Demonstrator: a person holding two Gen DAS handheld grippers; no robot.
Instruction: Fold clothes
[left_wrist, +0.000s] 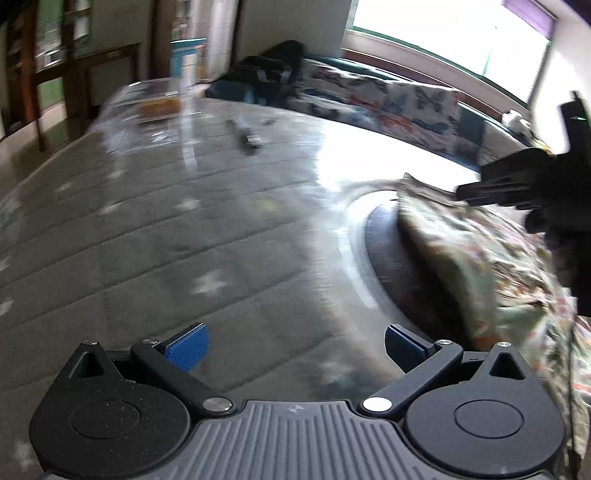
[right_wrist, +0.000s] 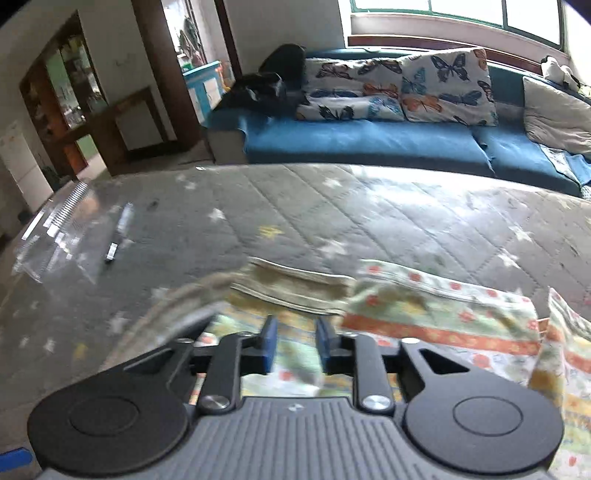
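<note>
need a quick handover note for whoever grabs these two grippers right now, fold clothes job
Left gripper: open, empty, over the bare grey quilted mat, beside the garment.
Right gripper: jaws narrowed on a fold of the floral garment; it looks gripped, but the view is blurred.
Garment: lies rumpled on the mat's near right side, with one edge lifted where the right gripper holds it in the left wrist view.
Also on the mat: a pen and a clear plastic sleeve, far left.
Done: no tidy fold shows yet.
Left: probably spread it flat, then fold.
</note>
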